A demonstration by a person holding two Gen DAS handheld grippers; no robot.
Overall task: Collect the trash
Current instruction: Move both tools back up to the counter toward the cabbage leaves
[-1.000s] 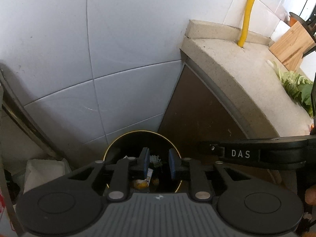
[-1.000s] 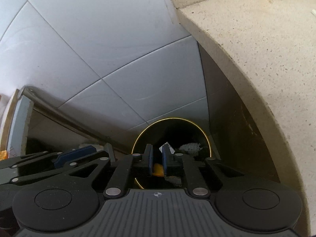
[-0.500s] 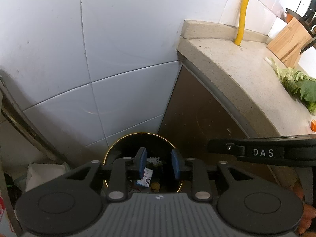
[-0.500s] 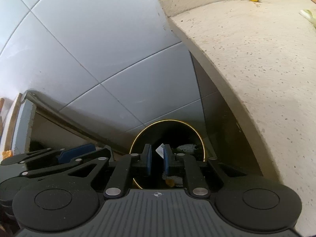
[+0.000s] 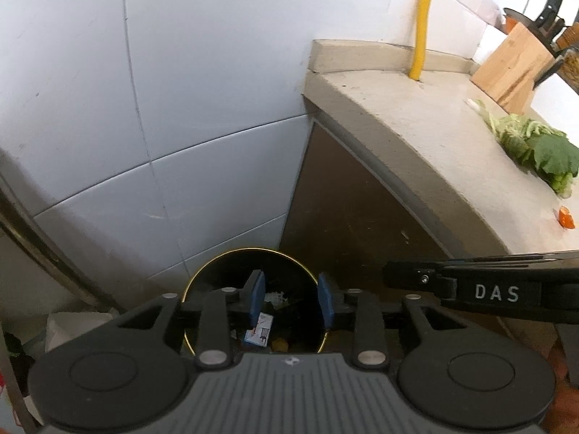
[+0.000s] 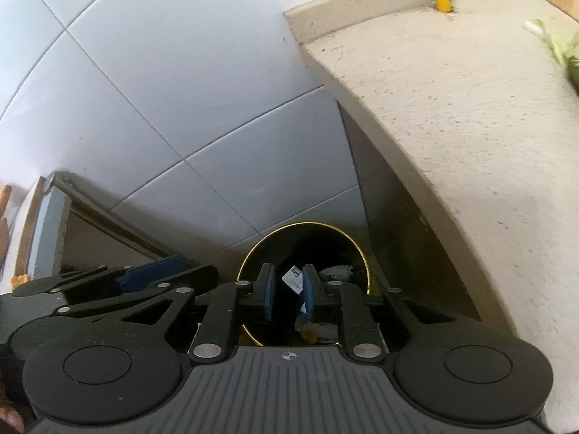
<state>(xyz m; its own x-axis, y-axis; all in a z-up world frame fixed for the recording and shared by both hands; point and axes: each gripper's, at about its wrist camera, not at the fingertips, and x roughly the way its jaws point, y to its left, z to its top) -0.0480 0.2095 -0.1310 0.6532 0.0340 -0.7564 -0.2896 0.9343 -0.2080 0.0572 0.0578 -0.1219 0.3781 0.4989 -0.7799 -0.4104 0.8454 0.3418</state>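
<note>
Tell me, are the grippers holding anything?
Nothing. The left gripper and right gripper are opening, empty, above the round black gold-rimmed trash bin.

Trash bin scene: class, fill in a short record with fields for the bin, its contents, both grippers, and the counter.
bin: round, black, gold rim, on the floor between tiled wall and cabinet
contents: white printed wrapper, orange scraps, other litter
left gripper: above bin, fingers opening, nothing between them
right gripper: above bin, fingers opening, nothing gripped
counter: holds leafy greens, knife block, orange piece
pipe: yellow, rises from counter
</note>
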